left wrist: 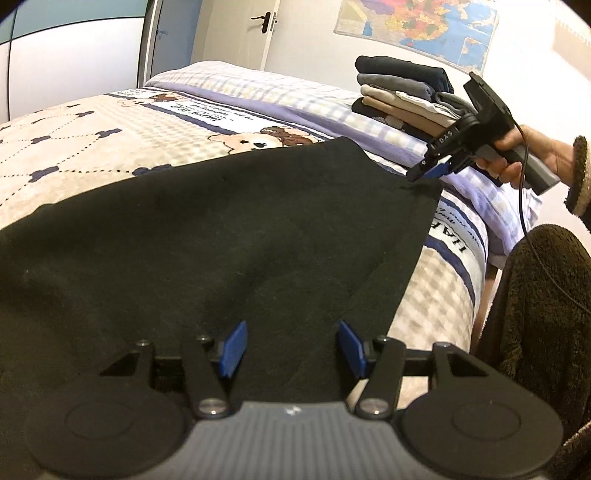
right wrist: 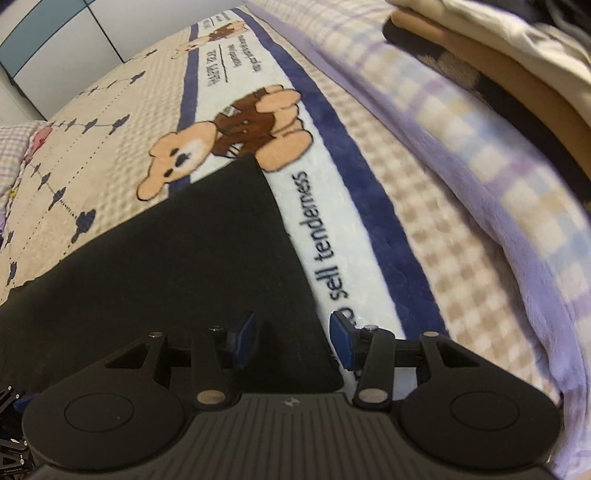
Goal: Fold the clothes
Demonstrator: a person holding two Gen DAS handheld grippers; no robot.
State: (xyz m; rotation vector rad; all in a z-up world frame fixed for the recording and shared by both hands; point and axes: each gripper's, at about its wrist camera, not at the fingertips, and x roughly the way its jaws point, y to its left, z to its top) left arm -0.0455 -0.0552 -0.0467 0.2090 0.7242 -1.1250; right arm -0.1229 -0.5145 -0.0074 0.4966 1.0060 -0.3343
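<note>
A black garment [left wrist: 221,240] lies flat on the bed, with one straight edge along its right side. My left gripper [left wrist: 291,343] hovers over its near part, blue pads apart and nothing pinched between them. A hand [left wrist: 535,151] holds my right gripper [left wrist: 424,175] with its tips at the garment's far right corner. In the right wrist view the right gripper [right wrist: 291,339] is open above the black garment [right wrist: 184,266], straddling its right edge. The cloth lies flat below the pads.
A stack of folded clothes [left wrist: 402,96] sits on the lilac checked quilt at the back right, close to the right gripper [right wrist: 498,55]. The bear-print blanket [left wrist: 92,147] covers the bed. A brown fleece-clad person [left wrist: 535,295] stands at the bed's right edge. A door [left wrist: 258,29] is behind.
</note>
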